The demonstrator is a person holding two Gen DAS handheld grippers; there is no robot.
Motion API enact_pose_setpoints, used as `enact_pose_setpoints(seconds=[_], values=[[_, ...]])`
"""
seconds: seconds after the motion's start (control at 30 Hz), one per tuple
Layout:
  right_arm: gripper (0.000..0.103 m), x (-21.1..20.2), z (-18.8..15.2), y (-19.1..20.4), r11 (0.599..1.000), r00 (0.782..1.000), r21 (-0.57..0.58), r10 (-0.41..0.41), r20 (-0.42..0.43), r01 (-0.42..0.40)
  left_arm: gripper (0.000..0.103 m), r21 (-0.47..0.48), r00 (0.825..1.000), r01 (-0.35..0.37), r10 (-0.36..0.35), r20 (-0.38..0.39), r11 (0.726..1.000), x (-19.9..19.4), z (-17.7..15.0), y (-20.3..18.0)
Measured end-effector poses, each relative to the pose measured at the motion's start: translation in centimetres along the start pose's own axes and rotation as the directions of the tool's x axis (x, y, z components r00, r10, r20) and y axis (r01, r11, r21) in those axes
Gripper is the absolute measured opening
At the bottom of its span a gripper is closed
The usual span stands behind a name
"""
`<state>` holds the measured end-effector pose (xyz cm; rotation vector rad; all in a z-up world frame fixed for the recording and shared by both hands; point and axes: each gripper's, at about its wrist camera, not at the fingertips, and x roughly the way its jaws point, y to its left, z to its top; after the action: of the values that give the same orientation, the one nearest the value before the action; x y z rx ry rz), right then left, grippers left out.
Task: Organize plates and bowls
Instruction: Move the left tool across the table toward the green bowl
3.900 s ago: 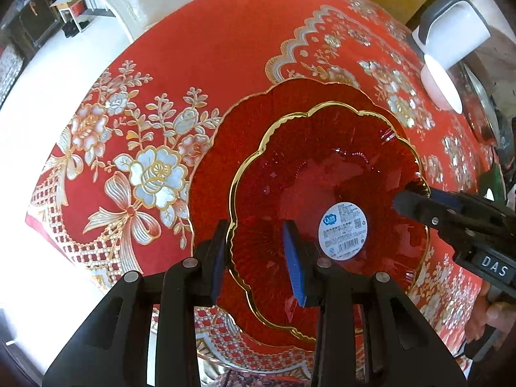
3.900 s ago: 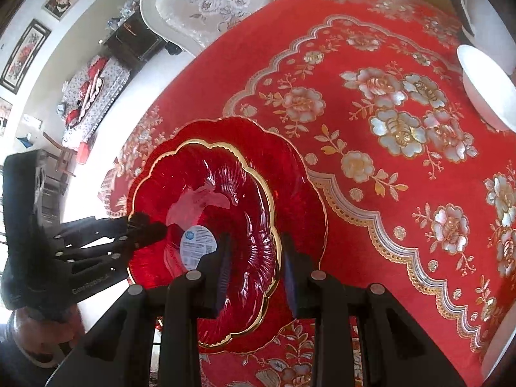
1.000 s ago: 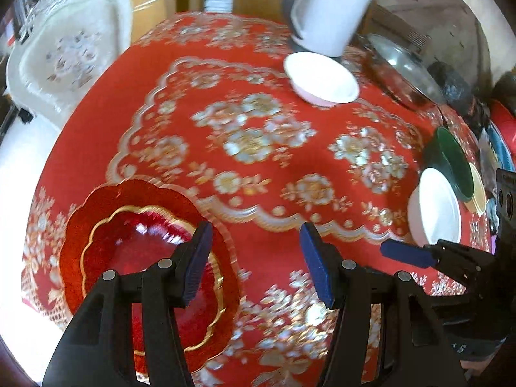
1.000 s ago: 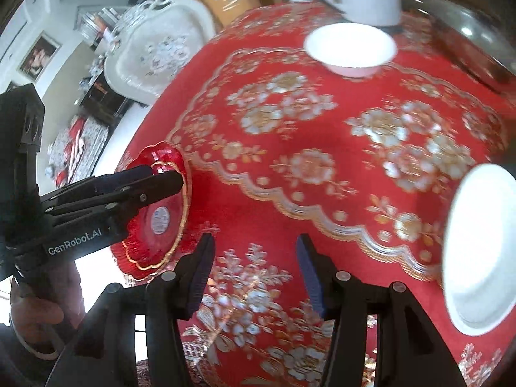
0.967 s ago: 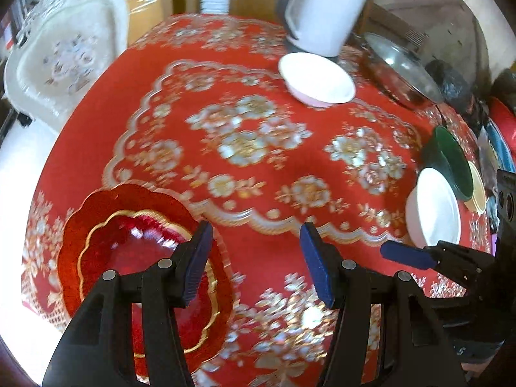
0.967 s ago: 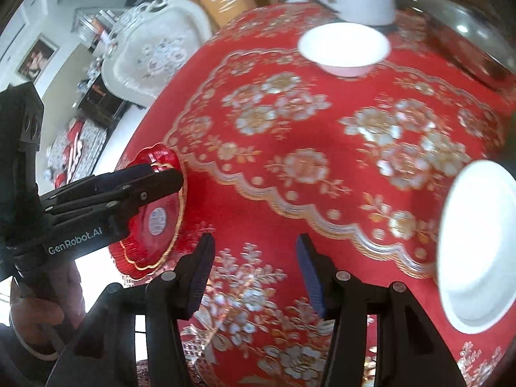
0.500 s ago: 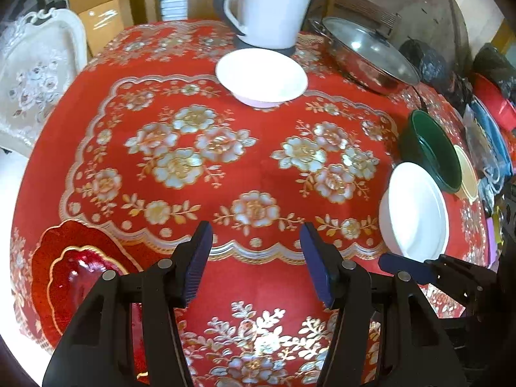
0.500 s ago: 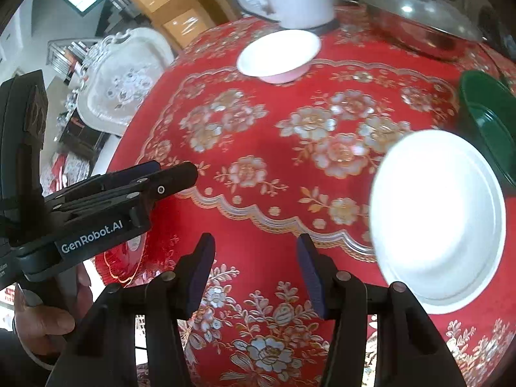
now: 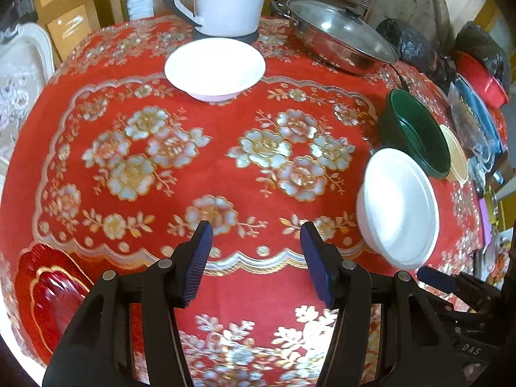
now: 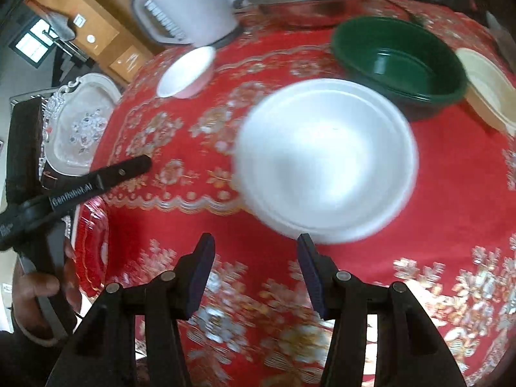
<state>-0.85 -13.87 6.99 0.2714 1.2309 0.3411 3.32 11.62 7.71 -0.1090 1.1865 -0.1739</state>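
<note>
Both grippers have swung away from the scalloped red glass plates with gold rims [image 9: 48, 293], which sat right between the jaws a few seconds back and now lie stacked far off to the left of the left gripper [image 9: 254, 258], at the table edge. That gripper's jaws stand about half apart with nothing between them, just red tablecloth with gold and silver flowers [image 9: 225, 161] underneath.

The right gripper [image 10: 253, 267] is the same deal: jaws partly apart, empty, no contact with anything. Just ahead of it and a bit to its right sits the large round white bowl [image 10: 325, 167], a little blurred, its near rim just beyond the right fingertip. Behind that bowl is a dark green round bowl [image 10: 396, 61], and to the right of that a cream-coloured dish [image 10: 490, 87], touching or nearly so.

Well ahead of the left gripper is a smaller white bowl with a pinkish base [image 9: 214, 69], right in front of a white electric kettle [image 9: 225, 0]. A steel pan with a glass lid [image 9: 338, 35] sits to the kettle's right.
</note>
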Motion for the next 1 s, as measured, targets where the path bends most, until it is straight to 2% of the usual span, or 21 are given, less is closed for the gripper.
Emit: enact_pose_setpoints(seconds=[0.17,0.23,0.3,0.37,0.5,0.57,0.67,0.8,0.9,1.0], values=[[0.053,-1.8,-0.4,-3.5,0.998,0.999,0.02,-0.053,-0.006,0.053,0.057,-0.017,1.0,-0.004,0.004,-0.015,1.0,0.3,-0.3,-1.2],[0.053,-2.4,-0.2,-5.1,0.992,0.992,0.021,-0.125,-0.009,0.126,0.057,-0.035,1.0,-0.001,0.001,-0.016,0.999,0.2,-0.4,-1.3],[0.053,-2.6,0.3,-6.6,0.98,0.98,0.021,-0.2,0.001,0.2,0.057,-0.045,1.0,-0.012,0.011,-0.011,0.999,-0.1,-0.5,-1.4],[0.053,-2.1,1.4,-8.1,0.944,0.944,-0.006,-0.329,-0.003,0.329,0.057,-0.052,1.0,-0.018,0.017,-0.007,0.998,-0.4,-0.7,-1.4],[0.053,0.7,3.9,-8.6,0.932,0.933,-0.049,-0.36,-0.033,0.358,0.057,-0.068,1.0,-0.025,0.024,-0.012,0.997,-0.7,-1.1,-1.2],[0.053,2.4,5.0,-6.7,0.94,0.943,-0.1,-0.331,-0.036,0.327,0.057,-0.077,0.999,-0.033,0.032,-0.015,0.997,-0.8,-1.3,-1.1],[0.053,4.3,6.4,-3.4,0.974,0.978,-0.116,-0.202,-0.049,0.196,0.057,-0.092,0.999,-0.041,0.04,-0.016,0.995,-0.7,-1.5,-1.0],[0.053,6.4,8.0,0.1,0.987,0.994,-0.14,-0.087,-0.061,0.078,0.057,-0.094,0.999,-0.041,0.04,-0.02,0.995,-0.7,-0.9,-1.6],[0.053,4.1,7.8,-0.3,0.991,0.999,-0.123,-0.053,-0.003,0.052,0.057,-0.071,1.0,-0.016,0.016,0.002,0.997,-1.0,0.2,-3.1],[0.053,1.0,6.9,-3.2,0.996,0.997,-0.066,-0.063,0.038,0.065,0.057,-0.026,0.999,0.025,-0.024,0.034,0.999,-1.4,1.9,-5.7]])
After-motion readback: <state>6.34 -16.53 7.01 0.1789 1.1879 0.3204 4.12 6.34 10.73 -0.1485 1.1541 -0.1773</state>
